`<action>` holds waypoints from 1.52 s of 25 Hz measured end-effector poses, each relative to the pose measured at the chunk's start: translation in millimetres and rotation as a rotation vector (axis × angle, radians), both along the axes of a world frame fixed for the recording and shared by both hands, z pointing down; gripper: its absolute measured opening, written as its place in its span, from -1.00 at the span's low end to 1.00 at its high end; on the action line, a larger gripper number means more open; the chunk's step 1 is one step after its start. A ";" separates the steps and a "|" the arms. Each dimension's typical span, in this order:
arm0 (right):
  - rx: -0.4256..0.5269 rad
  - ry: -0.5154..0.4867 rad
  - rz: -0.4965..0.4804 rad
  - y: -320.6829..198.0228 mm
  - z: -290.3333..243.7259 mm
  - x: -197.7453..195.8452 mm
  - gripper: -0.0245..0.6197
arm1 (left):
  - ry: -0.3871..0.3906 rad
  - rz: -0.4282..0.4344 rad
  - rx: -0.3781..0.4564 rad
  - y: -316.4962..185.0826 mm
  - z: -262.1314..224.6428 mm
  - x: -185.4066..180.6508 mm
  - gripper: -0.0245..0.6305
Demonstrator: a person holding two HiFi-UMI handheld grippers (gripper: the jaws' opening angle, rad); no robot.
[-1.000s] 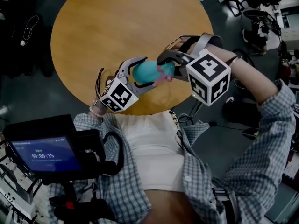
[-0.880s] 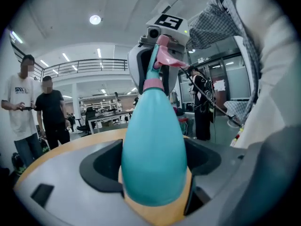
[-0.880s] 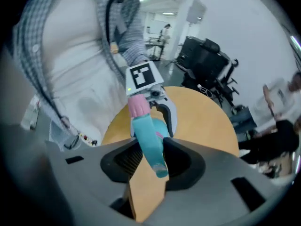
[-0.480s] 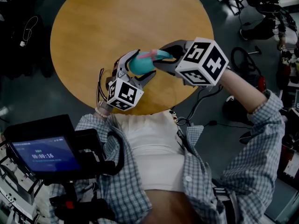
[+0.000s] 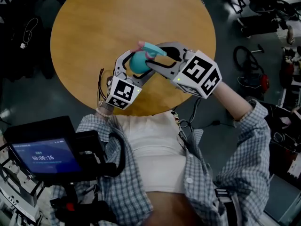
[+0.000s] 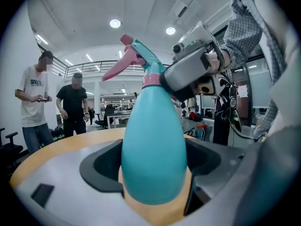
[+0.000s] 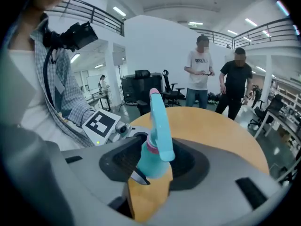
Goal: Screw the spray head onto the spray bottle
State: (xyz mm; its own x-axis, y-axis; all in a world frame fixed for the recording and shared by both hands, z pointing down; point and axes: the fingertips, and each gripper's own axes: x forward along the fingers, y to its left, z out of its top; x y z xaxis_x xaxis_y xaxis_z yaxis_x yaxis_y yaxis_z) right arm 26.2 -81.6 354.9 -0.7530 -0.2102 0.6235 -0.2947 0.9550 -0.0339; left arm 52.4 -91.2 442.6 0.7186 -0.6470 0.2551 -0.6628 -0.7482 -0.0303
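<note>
Now that my wrist's rolled the spray head (image 5: 153, 50) round | R gripper (image 7: 153, 161) jaws just eased apart, collar between, unpinched | L gripper (image 6: 153, 182) clamps spray bottle (image 6: 153, 140) above desk (image 5: 94, 27) | prob. regrip, twist again

- We see the left gripper (image 5: 139, 64) clamped on the teal spray bottle (image 5: 137, 63), held over the round wooden table (image 5: 94, 27).
- Our right gripper (image 5: 153, 56) has the spray head (image 5: 154, 49) between its jaws, which have just been opening.
</note>
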 end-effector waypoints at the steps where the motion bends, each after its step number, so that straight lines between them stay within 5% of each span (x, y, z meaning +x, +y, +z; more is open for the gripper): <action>1: 0.001 -0.032 0.005 -0.1 1.0 -0.8 -0.45 | 0.007 0.006 -0.005 0.4 0.9 -0.3 0.34; 8: 0.028 -0.175 0.131 0.5 30.3 -0.9 -0.45 | 0.016 0.033 -0.061 11.2 26.3 -1.5 0.34; 23: 0.149 -0.173 0.124 27.9 87.2 -23.0 -0.46 | -0.068 -0.008 -0.135 21.8 100.0 -6.5 0.34; 27: 0.148 -0.161 0.124 34.1 96.2 -25.1 -0.47 | -0.126 -0.012 -0.136 24.0 110.1 -8.2 0.34; 38: 0.090 -0.206 0.146 34.6 97.5 -14.2 -0.46 | -0.106 0.053 -0.182 30.5 115.7 -4.6 0.35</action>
State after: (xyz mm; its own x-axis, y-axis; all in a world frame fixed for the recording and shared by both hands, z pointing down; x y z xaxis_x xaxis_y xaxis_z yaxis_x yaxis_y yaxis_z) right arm 12.0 -47.0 452.5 -0.8198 -0.3733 0.4341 -0.4250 0.9048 -0.0246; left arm 47.8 -60.6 558.2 0.7134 -0.5452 0.4403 -0.6226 -0.7815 0.0410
